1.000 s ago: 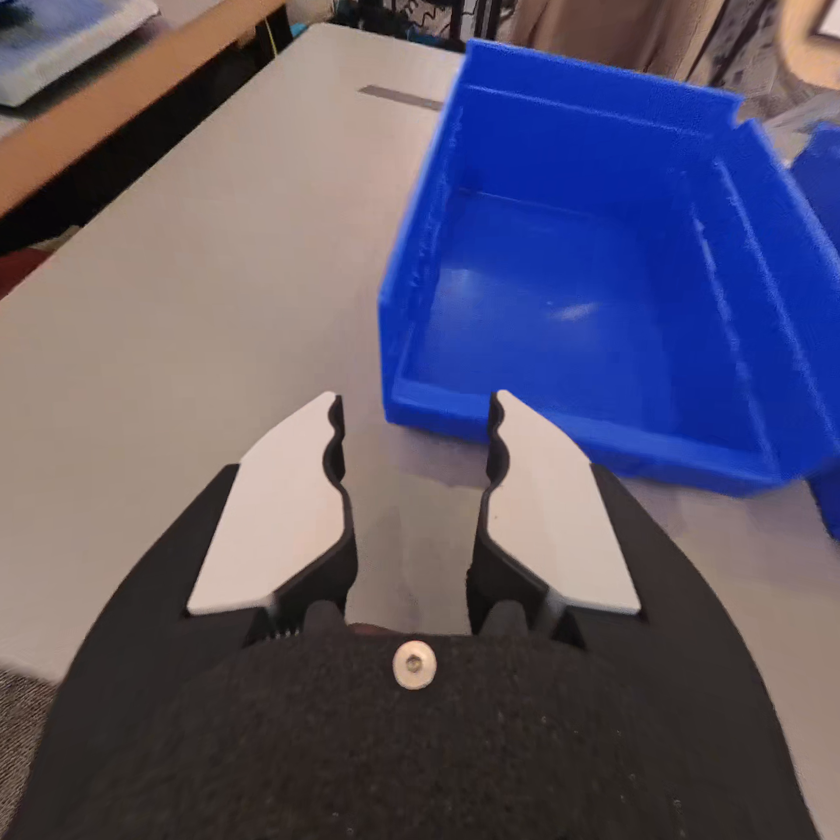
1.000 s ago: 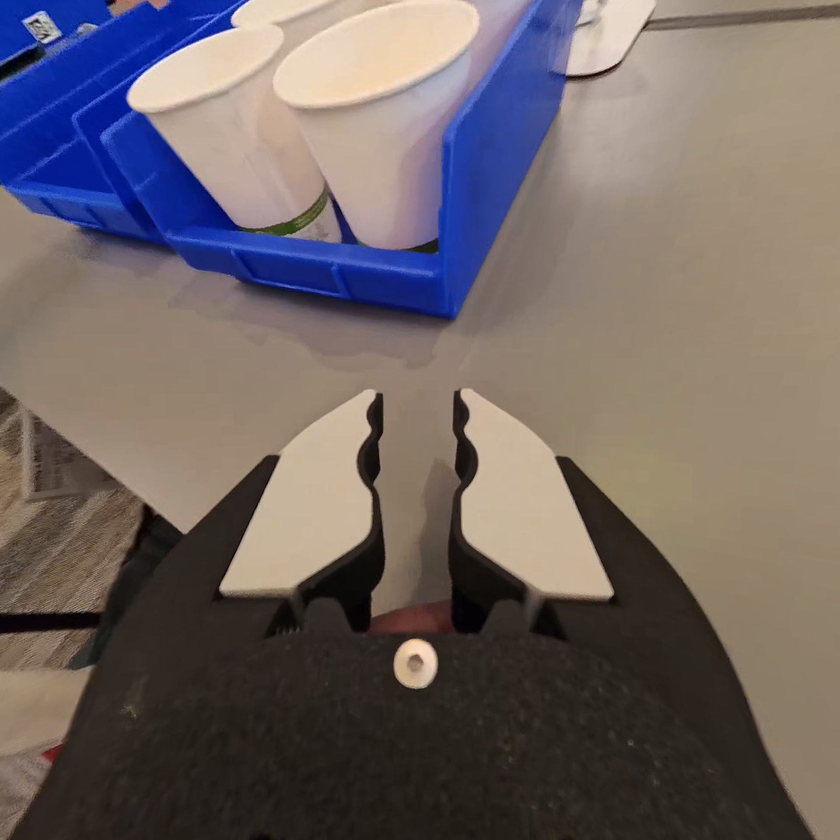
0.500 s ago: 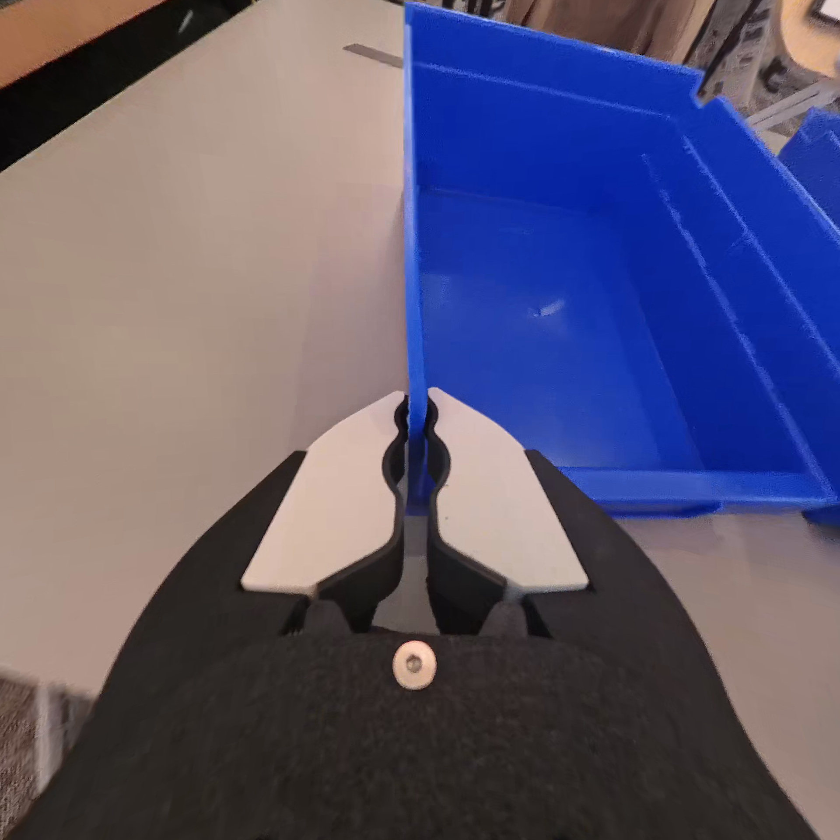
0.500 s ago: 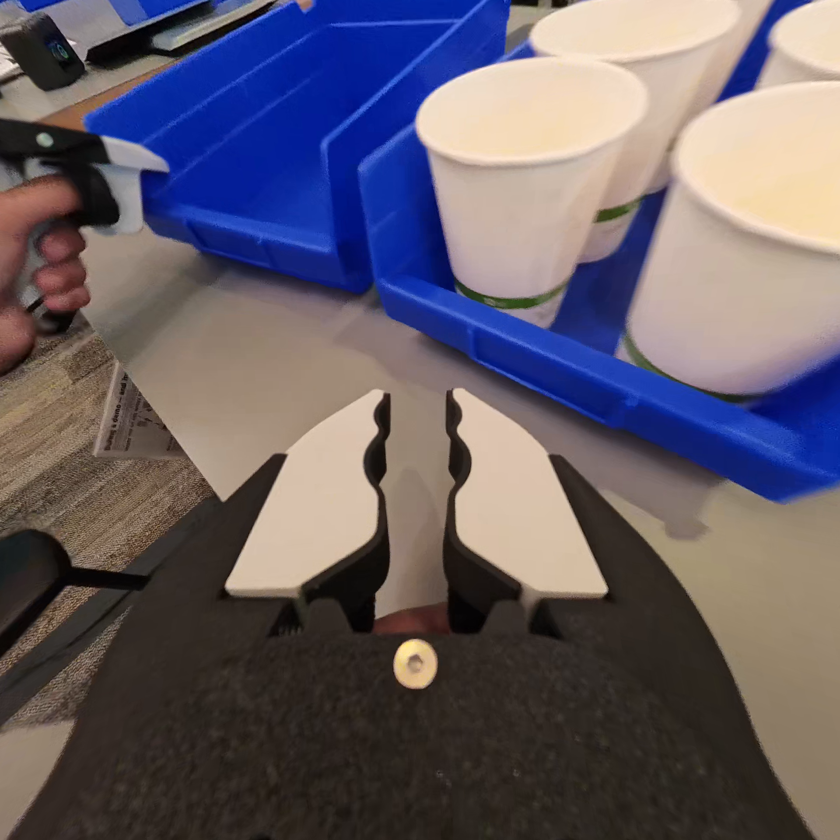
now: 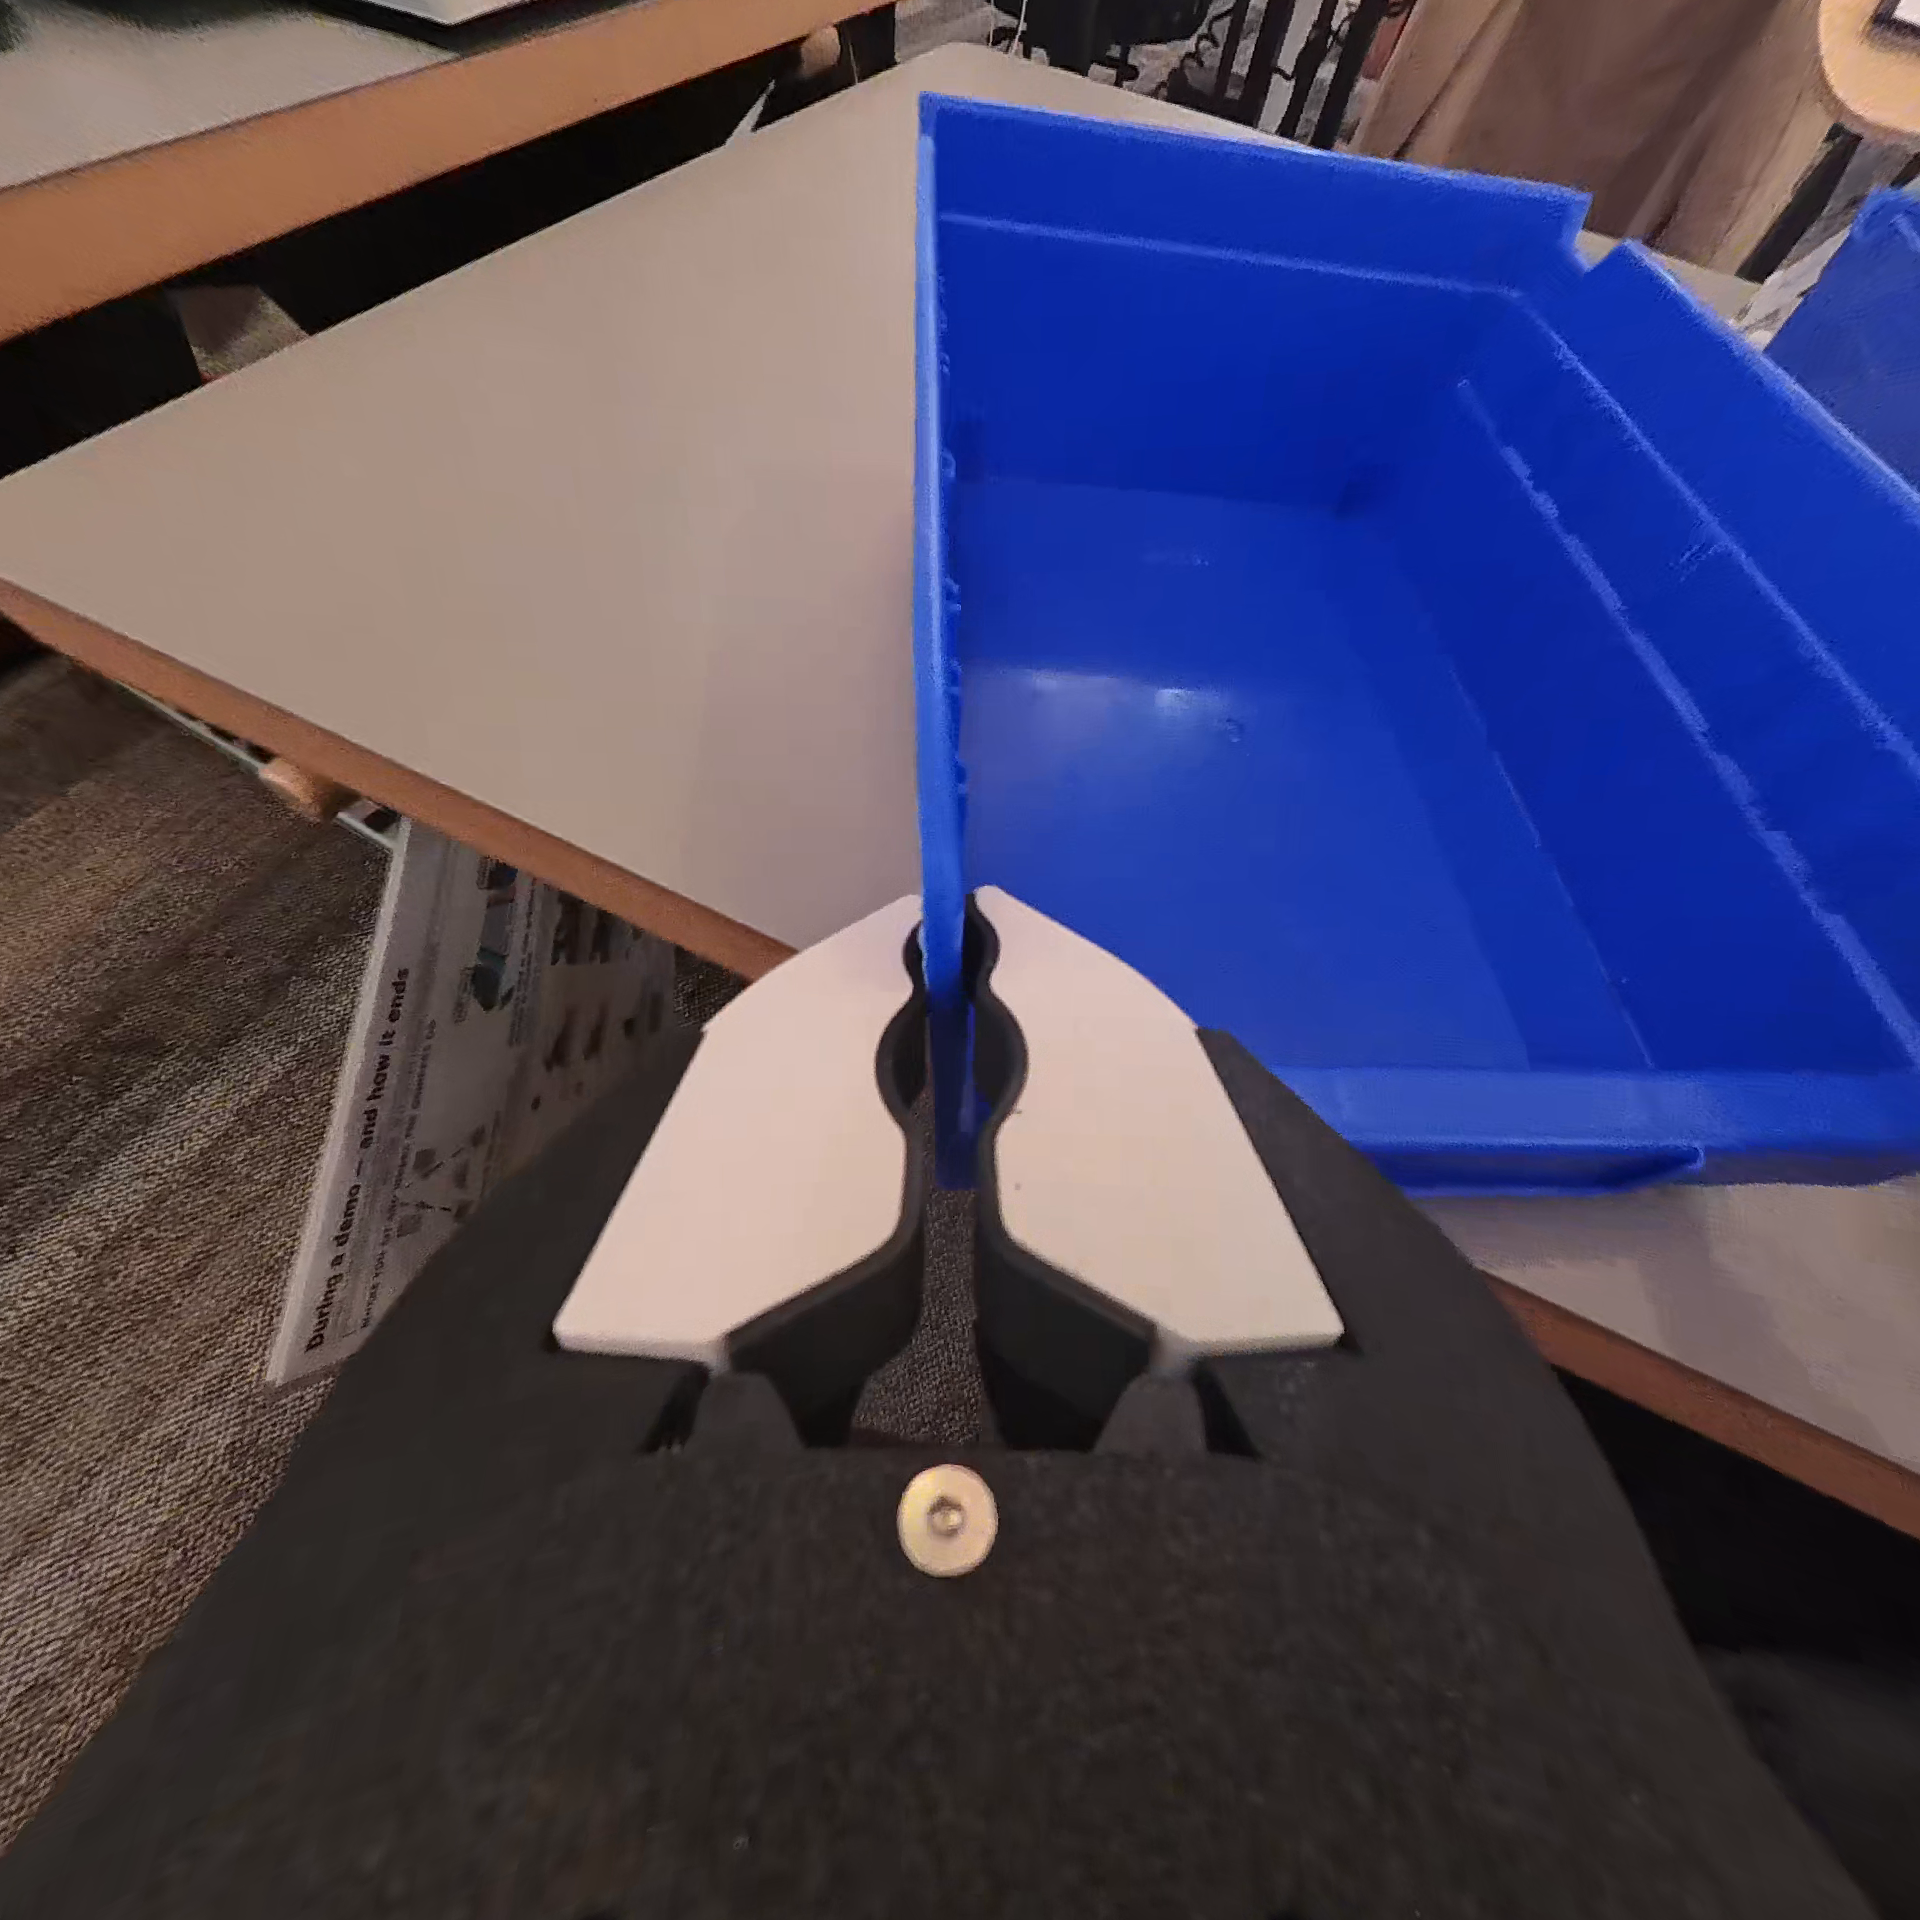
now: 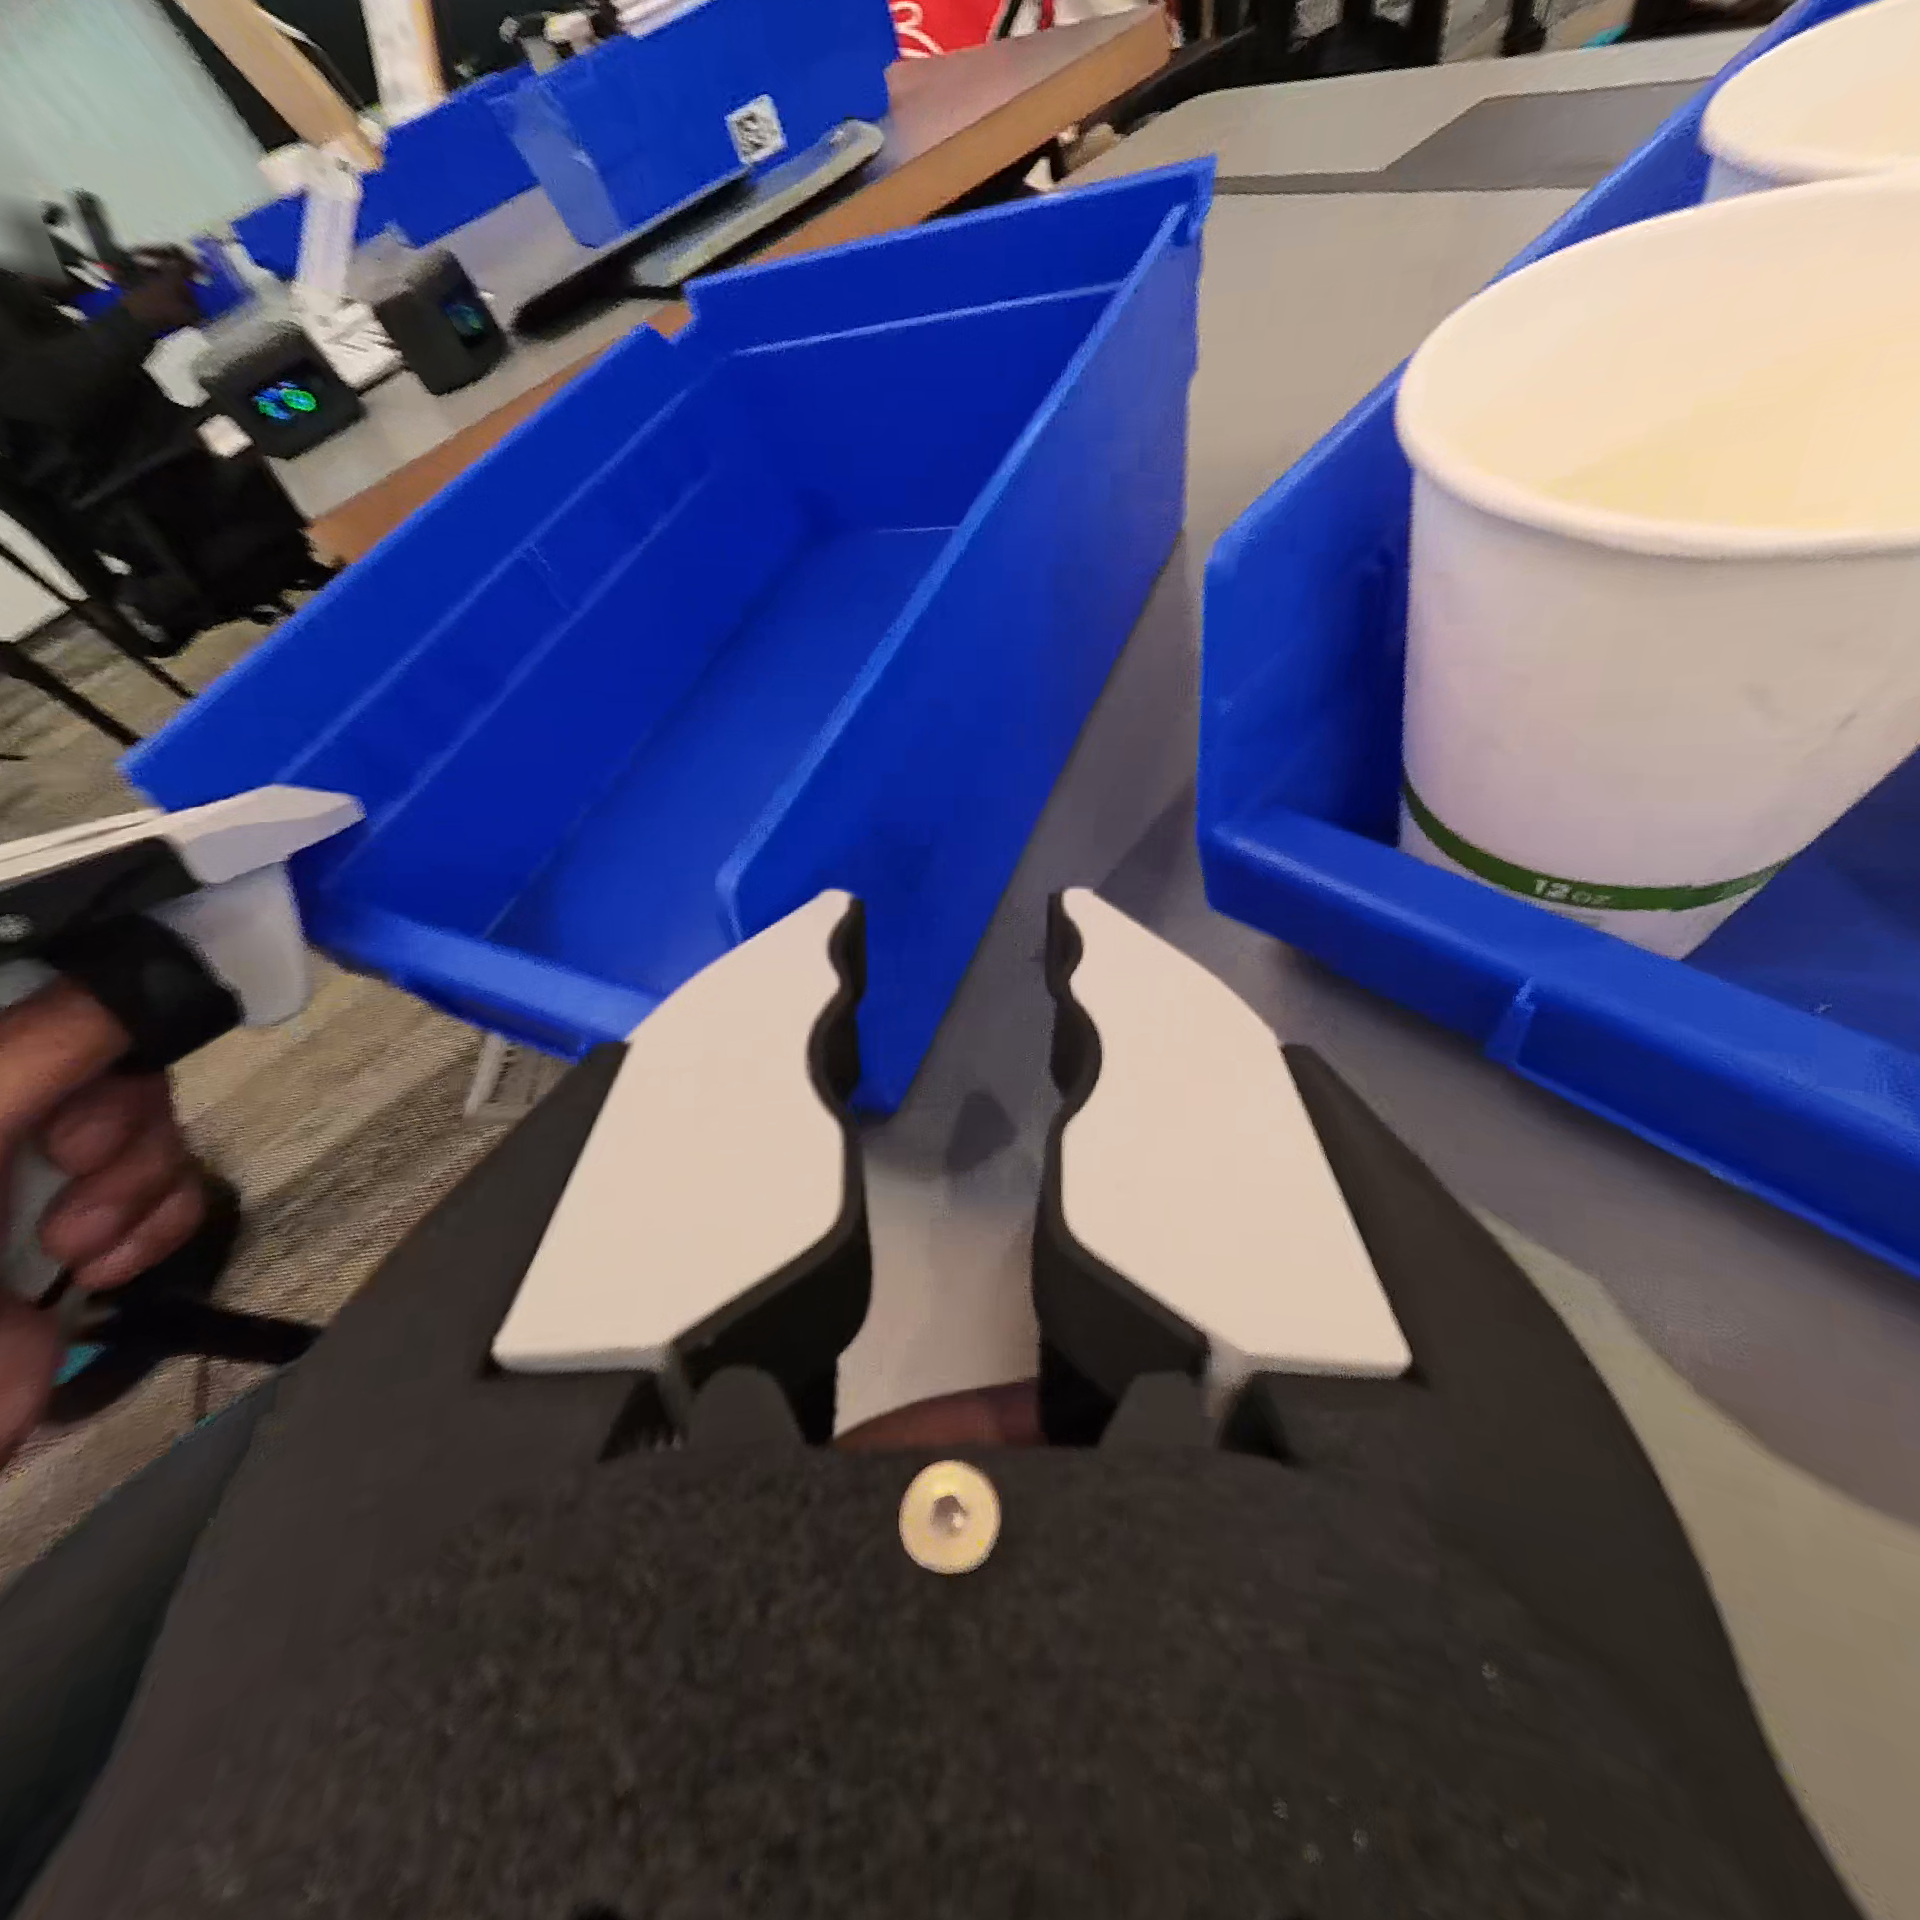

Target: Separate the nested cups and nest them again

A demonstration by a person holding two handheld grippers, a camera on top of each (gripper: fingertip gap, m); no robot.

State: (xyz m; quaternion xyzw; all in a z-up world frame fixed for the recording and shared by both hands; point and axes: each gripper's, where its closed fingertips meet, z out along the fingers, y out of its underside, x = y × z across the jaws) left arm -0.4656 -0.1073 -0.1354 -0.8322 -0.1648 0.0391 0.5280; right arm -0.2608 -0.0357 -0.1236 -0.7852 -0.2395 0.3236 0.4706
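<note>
The left tool (image 5: 948, 935) is clenched on the near corner of the left wall of the empty bin (image 5: 1299, 727), which overhangs the table (image 5: 520, 540) edge. The right tool (image 6: 954, 925) is released and grasps nothing; it hovers over the table by this bin's other corner. The cups (image 6: 1662, 582) stand in the second bin (image 6: 1455, 966) to the right, untouched, so I judge separating has not begun. The bins are smooth, hard blue plastic; the cups are white tapered paper with a rolled rim and a green band.
</note>
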